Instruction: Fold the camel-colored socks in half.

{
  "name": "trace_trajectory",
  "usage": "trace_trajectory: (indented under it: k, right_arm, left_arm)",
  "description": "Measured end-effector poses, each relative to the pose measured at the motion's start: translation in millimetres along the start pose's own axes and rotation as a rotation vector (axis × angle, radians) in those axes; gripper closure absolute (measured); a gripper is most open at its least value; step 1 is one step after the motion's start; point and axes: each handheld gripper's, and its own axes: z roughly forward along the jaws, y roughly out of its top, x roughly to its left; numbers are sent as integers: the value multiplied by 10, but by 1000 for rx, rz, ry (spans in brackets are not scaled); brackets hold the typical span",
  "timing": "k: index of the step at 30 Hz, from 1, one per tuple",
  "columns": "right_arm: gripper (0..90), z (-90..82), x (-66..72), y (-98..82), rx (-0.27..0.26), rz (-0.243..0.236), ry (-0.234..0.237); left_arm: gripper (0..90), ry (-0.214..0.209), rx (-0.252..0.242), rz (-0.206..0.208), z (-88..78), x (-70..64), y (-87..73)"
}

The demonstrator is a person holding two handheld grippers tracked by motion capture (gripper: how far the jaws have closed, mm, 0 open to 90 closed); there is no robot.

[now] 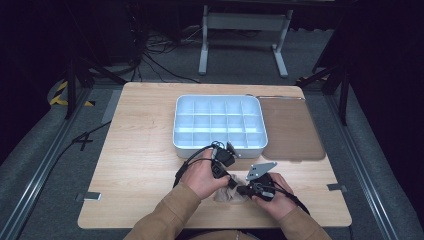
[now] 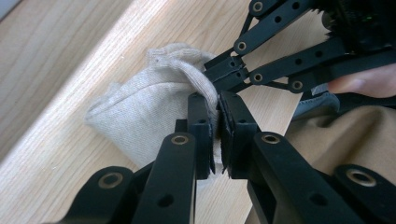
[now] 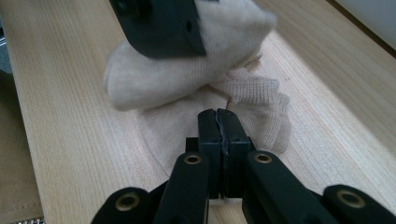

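A: Left to right, what lies before you?

B: At the left, bare wooden table (image 1: 140,150). Next comes my left gripper (image 1: 231,181), held in my left hand (image 1: 202,179) at about 7 o'clock from the tray. In the left gripper view its jaws stand narrow, pinching a fold of the beige sock (image 2: 140,112) between the pads.

A: And the sock's position?

B: It lies near the table's front edge, between my two hands, at 6 o'clock from the white divided tray (image 1: 220,122). In the high view it is a small beige heap (image 1: 227,196) mostly covered by the grippers.

A: Continue rightward.

B: My right gripper (image 1: 245,190) sits just beside the left one, at its 4 o'clock, held in my right hand (image 1: 277,200), with its grey three-cornered plate (image 1: 261,170) on top. In the right gripper view its jaws (image 3: 218,126) are pressed together over the sock's ribbed edge (image 3: 252,93); I cannot tell whether cloth is caught between them.

A: Farthest right?

B: A brown mat (image 1: 292,127), touching the tray's right side at 3 o'clock.
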Motion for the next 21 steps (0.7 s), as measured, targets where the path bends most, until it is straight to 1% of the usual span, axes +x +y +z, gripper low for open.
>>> trace_trajectory:
  k: [1,2,5,6,8,9,10,12,14,15,16,18,19,20,21]
  right_arm:
    - [900,0,0,-1,-1,1,0]
    - [900,1,-1,-1,-1,1,0]
    - [899,1,-4,-3,-2,2,0]
    - [899,1,-4,-4,-3,2,-1]
    - [899,0,-2,-4,-3,3,-1]
    - [899,0,-3,-4,-4,3,-1]
    - [898,1,-5,-5,-4,3,0]
    - [895,-1,-5,-5,-5,2,-3]
    - [890,-9,4,-6,-5,6,-13]
    - [881,-15,10,-5,-5,-4,-23]
    - [868,-31,23,0,2,-5,-35]
    - [861,-91,32,18,8,-15,-58]
    - [860,-146,30,27,6,-16,-68]
    - [860,-146,30,27,6,-16,-68]
    - [860,-184,24,32,1,-13,-72]
  left_arm:
    - [836,2,1,1,6,9,3]
    - [836,0,-7,-10,20,17,8]
    - [836,0,-6,-11,45,24,23]
    - [836,-4,-4,-15,56,3,30]
    - [837,-11,4,-1,81,-29,42]
    - [836,-11,6,-3,94,-39,43]
    - [832,-8,15,-5,107,-30,47]
    - [802,10,2,-4,125,4,42]
    - [781,13,3,-8,130,30,30]
    - [762,12,-8,-2,128,35,22]
    - [720,17,-30,2,114,28,15]
    - [619,-3,-73,8,64,27,-10]
    - [588,-9,-83,13,39,29,-20]
    - [574,-9,-83,13,39,29,-20]
    - [574,-23,-107,16,-7,30,-46]
